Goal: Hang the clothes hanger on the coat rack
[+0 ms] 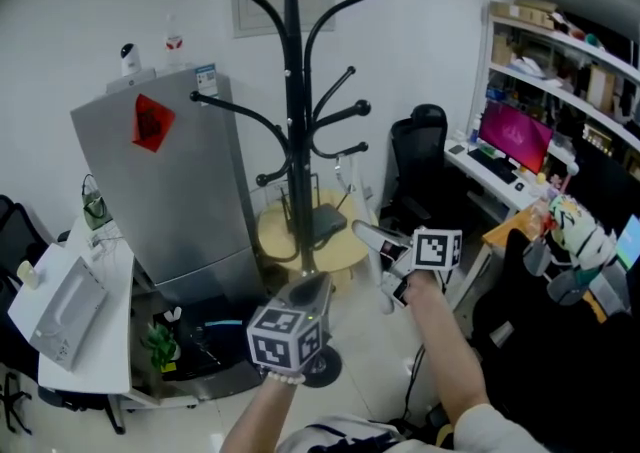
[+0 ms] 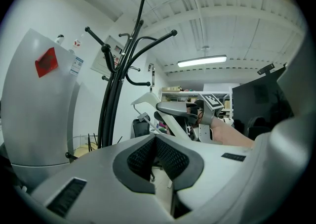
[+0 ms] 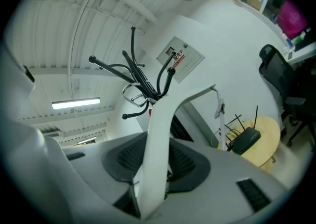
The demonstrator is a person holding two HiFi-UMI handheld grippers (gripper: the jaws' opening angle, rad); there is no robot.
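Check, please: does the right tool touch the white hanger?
Touching. The right gripper view shows the right tool closed on the white hanger, gripping it from both sides.

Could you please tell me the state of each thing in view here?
right gripper: shut on the clothes hanger.
clothes hanger: held up, not yet hung.
coat rack: upright, hooks bare.
left gripper: shut, nothing between its jaws.
monitor: switched on.
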